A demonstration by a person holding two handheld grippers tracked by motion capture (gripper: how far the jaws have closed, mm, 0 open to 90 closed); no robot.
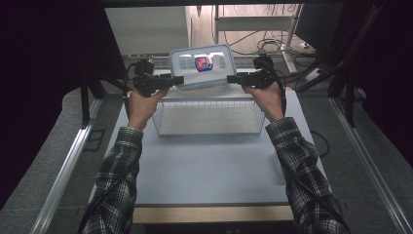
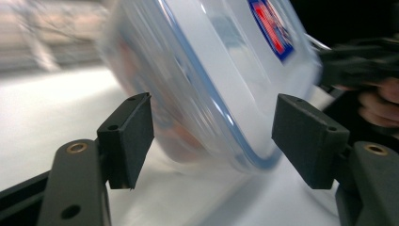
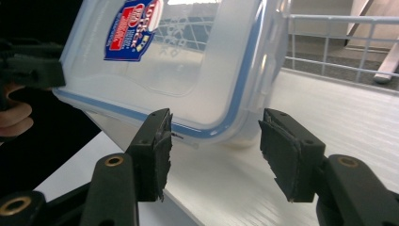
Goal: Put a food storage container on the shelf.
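The jaws of the left gripper and the right gripper stand open, one at each short end of the lidded plastic container. It is tilted above the far edge of the wire basket, near the tabletop's far edge. I judge that the next move is lowering it level into the basket. Behind stand shelves and cables.

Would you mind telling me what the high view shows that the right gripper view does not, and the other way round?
High view alone: the person's two plaid sleeves, the blue table, and the whole wire basket below the raised container. Right gripper view alone: the right gripper from close up, its jaws standing open short of the container's near edge, and the grooved white surface under it. Both share the lidded clear container with its red and blue label, and the left gripper.
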